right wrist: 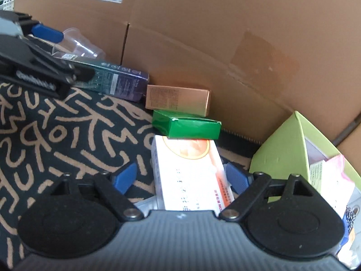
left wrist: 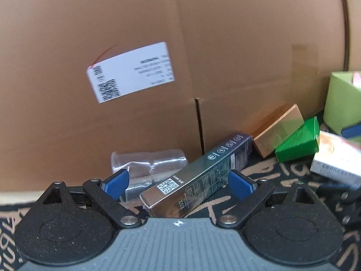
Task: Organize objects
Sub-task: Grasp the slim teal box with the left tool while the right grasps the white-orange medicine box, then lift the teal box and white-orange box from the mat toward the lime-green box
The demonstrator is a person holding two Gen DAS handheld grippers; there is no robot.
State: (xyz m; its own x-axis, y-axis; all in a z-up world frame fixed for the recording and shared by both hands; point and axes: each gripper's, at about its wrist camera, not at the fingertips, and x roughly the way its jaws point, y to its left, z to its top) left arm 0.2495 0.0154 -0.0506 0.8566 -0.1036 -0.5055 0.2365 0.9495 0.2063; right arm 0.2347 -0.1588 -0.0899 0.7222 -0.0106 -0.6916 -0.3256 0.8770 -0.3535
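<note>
Left tongs point(left wrist: 178, 181) apart, dark carton point(left wrist: 203, 176) between pads, long axis skewed up-right; right tongs point(right wrist: 180, 177) apart astride white box point(right wrist: 189, 176), axis dead ahead.

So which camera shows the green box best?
The right wrist view: the green box lies whole and sharp there, between the tan box and the white box. In the left wrist view it sits small near the edge, slightly blurred.

A big cardboard box point(left wrist: 203, 45) stands behind everything, a white label point(left wrist: 130, 72) stuck on its side. Underneath lies a black cloth point(right wrist: 67, 124) with tan squiggles.
</note>
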